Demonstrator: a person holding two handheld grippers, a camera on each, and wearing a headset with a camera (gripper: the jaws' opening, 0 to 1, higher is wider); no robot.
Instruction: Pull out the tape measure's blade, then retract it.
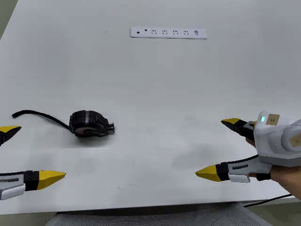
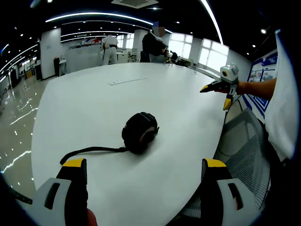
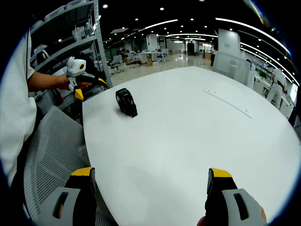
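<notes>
Risks first: the tape measure [image 1: 89,124] lies loose on its side on the white table [image 1: 155,84], near our left, with the blade fully in and its small end tab pointing toward our right. If we pull the tab without pinning the case, we expect the case to slide or spin on the smooth top. The tab is small and the jaws are broad, so a missed or slipping pinch is likely. The black strap [image 1: 40,116] trailing off to the left could snag a jaw. A blade let go too early may whip back. Left gripper [image 1: 42,151]: jaws wide apart, holding nothing, just short of the case. Right gripper [image 1: 209,147]: jaws also spread wide, empty, well apart from the tape measure.
</notes>
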